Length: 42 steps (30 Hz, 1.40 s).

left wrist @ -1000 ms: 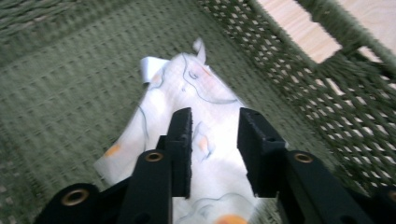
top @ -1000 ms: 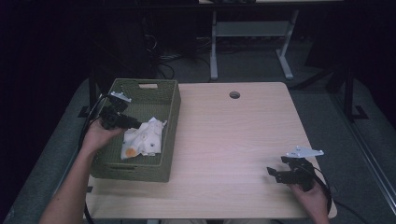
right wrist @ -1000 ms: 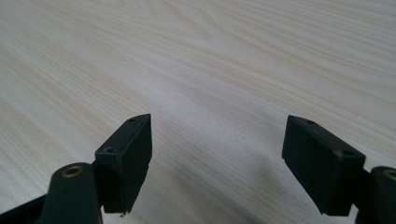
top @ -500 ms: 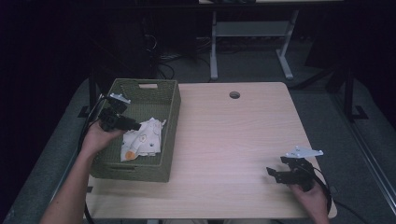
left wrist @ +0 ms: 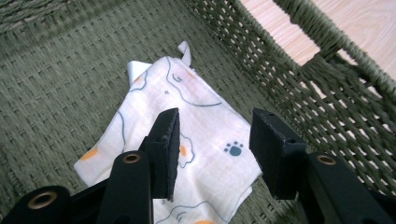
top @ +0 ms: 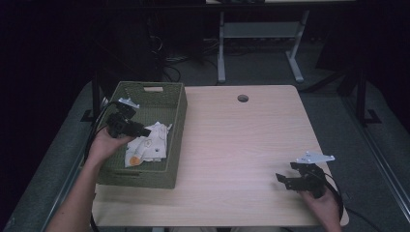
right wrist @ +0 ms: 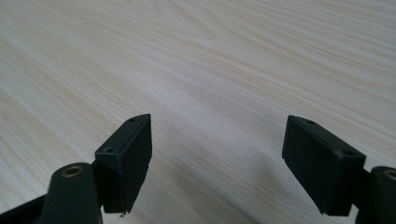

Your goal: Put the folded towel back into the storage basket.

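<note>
A white cloth [top: 147,145] with blue line drawings and orange dots lies crumpled on the floor of a green woven basket [top: 174,121] at the table's left. My left gripper [top: 143,131] hangs open just above the cloth [left wrist: 187,154], its jaws apart over the fabric without gripping it. At the table's near right corner my right gripper [top: 282,180] is held low over bare wood, jaws wide open [right wrist: 217,163] and nothing between them.
The light wooden table [top: 241,140] has a round cable hole [top: 242,98] near its far edge. The basket's wall [left wrist: 299,70] rises close on the right of the left gripper. Metal desk legs [top: 221,48] and cables stand on the dark floor beyond.
</note>
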### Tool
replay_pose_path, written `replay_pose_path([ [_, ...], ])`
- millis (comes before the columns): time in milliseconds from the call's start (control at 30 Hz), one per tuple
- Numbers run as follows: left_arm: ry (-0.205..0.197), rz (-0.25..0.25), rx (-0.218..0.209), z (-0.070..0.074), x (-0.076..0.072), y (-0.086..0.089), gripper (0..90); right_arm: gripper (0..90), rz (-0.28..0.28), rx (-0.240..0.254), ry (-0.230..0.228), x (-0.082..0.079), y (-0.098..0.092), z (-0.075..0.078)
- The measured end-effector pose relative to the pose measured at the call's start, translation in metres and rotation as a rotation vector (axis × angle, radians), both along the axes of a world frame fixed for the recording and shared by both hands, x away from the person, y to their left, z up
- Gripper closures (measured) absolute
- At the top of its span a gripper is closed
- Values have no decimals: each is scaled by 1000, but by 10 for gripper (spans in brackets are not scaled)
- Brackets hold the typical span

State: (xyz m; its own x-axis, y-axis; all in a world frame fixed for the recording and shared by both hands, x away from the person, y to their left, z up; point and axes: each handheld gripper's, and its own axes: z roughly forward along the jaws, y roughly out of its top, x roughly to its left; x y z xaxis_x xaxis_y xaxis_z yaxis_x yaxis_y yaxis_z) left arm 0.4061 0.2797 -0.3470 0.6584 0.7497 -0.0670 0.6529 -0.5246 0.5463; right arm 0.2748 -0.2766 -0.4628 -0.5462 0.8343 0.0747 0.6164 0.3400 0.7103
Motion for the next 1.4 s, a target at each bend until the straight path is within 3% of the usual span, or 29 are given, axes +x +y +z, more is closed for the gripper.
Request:
replay_pose_path([
  [300,-22,5,-4,6,-7,-9,428,236,2,8,-3,-1,0,1],
  [667,-48,14,-11,20,-14,-16,380,236,11,9,-6,0,3,1],
  [967,-70,-11,-11,27,-17,-32,372,236,11,17,-6,0,2,2],
  [1400,-71,-31,-6,30,-17,-50,362,236,17,27,-17,-1,2,5],
])
